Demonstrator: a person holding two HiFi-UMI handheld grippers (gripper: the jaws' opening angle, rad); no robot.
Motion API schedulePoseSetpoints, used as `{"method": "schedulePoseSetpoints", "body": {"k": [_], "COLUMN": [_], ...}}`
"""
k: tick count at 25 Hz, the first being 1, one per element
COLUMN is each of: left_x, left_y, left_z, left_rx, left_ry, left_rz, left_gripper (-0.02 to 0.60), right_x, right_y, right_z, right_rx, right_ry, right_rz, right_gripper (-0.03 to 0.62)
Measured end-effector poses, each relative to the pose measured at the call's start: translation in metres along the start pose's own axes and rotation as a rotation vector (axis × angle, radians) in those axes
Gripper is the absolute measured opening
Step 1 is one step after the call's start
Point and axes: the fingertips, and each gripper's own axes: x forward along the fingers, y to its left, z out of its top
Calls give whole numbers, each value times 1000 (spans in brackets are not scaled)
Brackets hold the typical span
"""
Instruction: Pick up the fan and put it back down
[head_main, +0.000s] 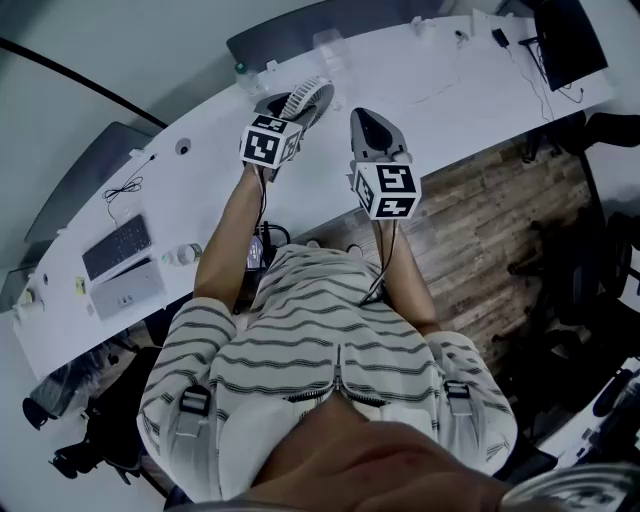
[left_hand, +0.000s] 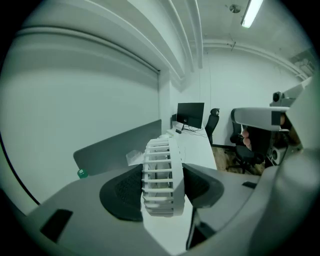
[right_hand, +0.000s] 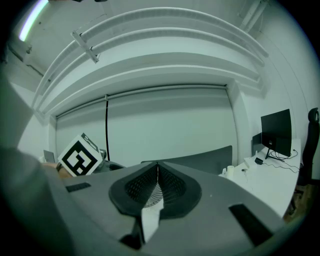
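Note:
The white fan (head_main: 312, 93), with a ribbed round grille, is over the back of the white desk (head_main: 450, 90). My left gripper (head_main: 290, 106) is shut on it. In the left gripper view the fan (left_hand: 161, 170) stands edge-on between the two dark pads, tilted a little, with the left gripper (left_hand: 163, 186) closed on its rim. I cannot tell whether it touches the desk. My right gripper (head_main: 364, 119) hovers just right of the fan, shut with nothing in it. The right gripper (right_hand: 157, 172) points at the wall, tips together.
A keyboard (head_main: 116, 246) and a white box (head_main: 127, 286) lie on the desk's left part. A green-capped bottle (head_main: 240, 70) stands behind the fan. A monitor (head_main: 566, 38) is at the far right. Grey partition panels (head_main: 300, 25) line the back edge, and office chairs (head_main: 605, 130) stand on the wood floor.

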Motion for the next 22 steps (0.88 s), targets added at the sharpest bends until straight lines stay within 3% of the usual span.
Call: {"method": "schedulePoseSetpoints", "body": {"k": [13,22], "left_x": [-47,-79], "left_y": [-36,-55], "left_z": [36,50], "left_rx": [-98,-125], "left_ry": [-192,-317], "left_rz": [107,209], "left_gripper": [227,227], "right_x": [-15,-20], "right_y": [6,13], "right_z": [11,13], "right_rx": [-24,-22], "right_ry": [-19,-17], "right_rz": [13,28], "right_gripper": [12,12]}}
